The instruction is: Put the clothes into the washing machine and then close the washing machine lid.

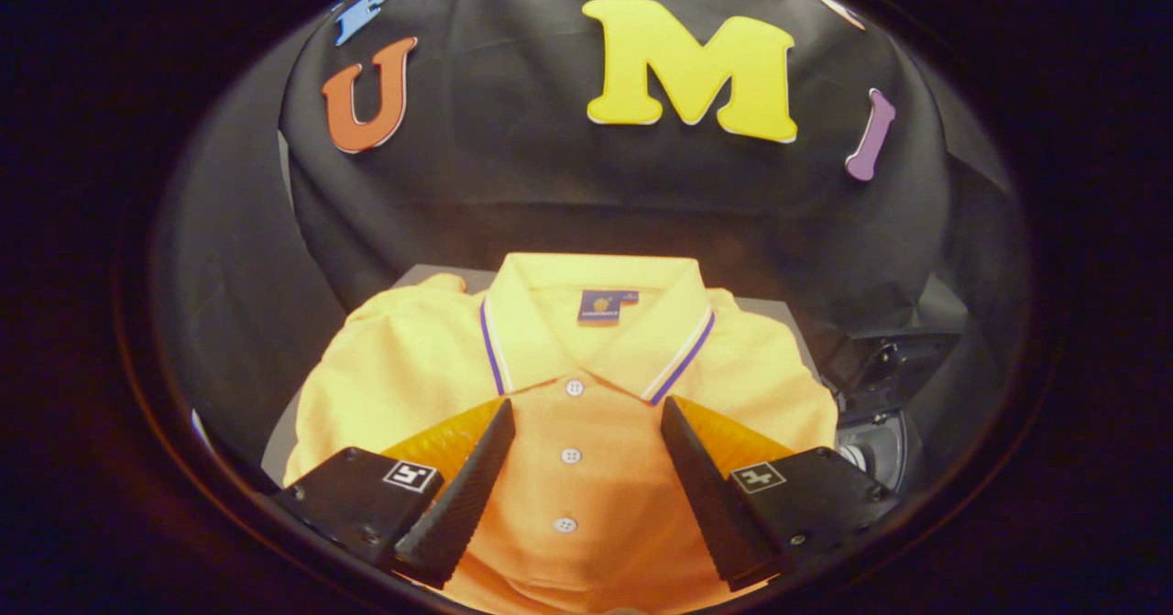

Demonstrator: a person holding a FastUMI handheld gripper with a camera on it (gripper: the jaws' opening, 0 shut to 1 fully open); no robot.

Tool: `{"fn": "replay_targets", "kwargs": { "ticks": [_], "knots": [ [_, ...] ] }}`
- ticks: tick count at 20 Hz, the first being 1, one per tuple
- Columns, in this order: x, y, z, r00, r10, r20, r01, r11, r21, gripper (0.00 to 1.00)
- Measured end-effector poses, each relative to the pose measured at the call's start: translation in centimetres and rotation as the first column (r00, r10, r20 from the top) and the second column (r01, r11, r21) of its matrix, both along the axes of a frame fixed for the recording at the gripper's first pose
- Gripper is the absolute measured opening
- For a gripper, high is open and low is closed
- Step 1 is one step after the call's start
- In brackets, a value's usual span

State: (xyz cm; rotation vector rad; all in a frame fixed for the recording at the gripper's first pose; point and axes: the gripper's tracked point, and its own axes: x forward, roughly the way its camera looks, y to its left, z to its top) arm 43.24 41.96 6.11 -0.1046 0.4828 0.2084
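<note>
Your tongs stand wide apart, with nothing pinched between the fingers; they hang over a yellow shirt, and whether the tips touch the cloth cannot be told. The shirt lies flat and face up under and just ahead of the tongs, its front strip running down the gap between the fingers. Three white buttons sit on that strip, one just beyond the tips, one level with them, one further back between the fingers. Beyond the tips the collar lies open, edged with thin purple and white stripes. Inside the neck, past the collar points, a small dark blue label carries a little emblem and a line of writing too small to read. Each finger block bears a square black-and-white marker on its top face. The shirt rests on a grey board that shows at its edges. To the right of the right finger, beside the shirt, is a dark device with a round part, too dim to make out.
</note>
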Motion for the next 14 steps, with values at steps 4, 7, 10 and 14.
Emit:
{"fn": "replay_targets", "kwargs": {
  "ticks": [4,7,10,14],
  "knots": [
    [0.04,0.15,0.08,0.998,-0.007,-0.061,0.005,1.0,-0.026,1.0],
    [-0.18,0.11,0.08,0.989,-0.008,-0.149,0.003,0.999,-0.036,1.0],
    [-0.21,-0.02,0.08,0.978,0.006,-0.211,-0.02,0.998,-0.064,0.99],
    [-0.1,0.34,0.46,0.973,0.023,-0.229,-0.041,0.997,-0.073,0.72]
  ]
}}
